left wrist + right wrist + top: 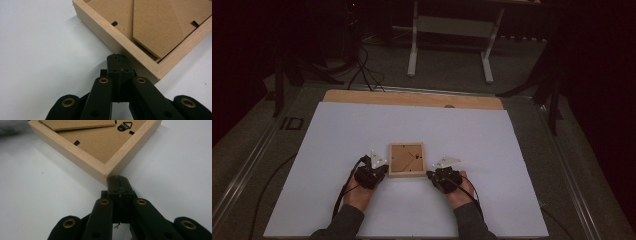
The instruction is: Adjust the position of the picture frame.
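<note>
A small square wooden picture frame (406, 159) lies face down on the white board, its brown backing panel up. My left gripper (384, 168) is shut and empty, its tips against the frame's near left side. In the left gripper view the closed gripper (117, 58) meets the frame (120, 42) close to a corner. My right gripper (429, 174) is shut and empty too, at the frame's near right corner. The right gripper view shows that gripper (117, 180) touching the corner of the frame (82, 155), with a black hanger tab (124, 126) on the backing.
The white board (337, 150) covers a wooden table whose far edge (412, 98) shows. A white table stand (449, 37) and cables (362, 65) sit on the dark floor beyond. Both forearms enter from the bottom edge.
</note>
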A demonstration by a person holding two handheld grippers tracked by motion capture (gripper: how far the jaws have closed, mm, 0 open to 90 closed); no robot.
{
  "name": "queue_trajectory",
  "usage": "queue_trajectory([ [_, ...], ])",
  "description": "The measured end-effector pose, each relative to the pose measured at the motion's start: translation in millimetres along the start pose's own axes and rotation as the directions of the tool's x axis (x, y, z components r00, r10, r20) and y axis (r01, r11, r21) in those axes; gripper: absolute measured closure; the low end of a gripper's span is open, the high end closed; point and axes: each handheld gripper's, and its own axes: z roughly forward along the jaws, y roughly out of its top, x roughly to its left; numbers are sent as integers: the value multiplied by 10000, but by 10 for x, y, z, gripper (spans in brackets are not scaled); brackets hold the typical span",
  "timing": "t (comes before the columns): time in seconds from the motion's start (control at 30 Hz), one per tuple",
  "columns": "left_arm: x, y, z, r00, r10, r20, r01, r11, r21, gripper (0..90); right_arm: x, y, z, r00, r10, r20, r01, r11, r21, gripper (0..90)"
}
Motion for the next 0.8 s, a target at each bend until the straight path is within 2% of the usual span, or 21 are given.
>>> queue_trajectory([
  [0.4, -10, 24, 16, 9999, -53, -103, 53, 10000, 49, 900, 4, -8, 1, 9999, 78, 71, -77, 10000, -39, 900],
  [0.5, -28, 47, 31, 9996, 24, -297, -21, 9999, 108, 899, 1, -8, 6, 9999, 106, 91, -106, 9999, -48, 900],
  [0.8, -3, 45, 26, 9997, -87, -228, 89, 9999, 114, 896, -13, 0, 39, 9999, 160, 54, -159, 9998, -89, 900],
])
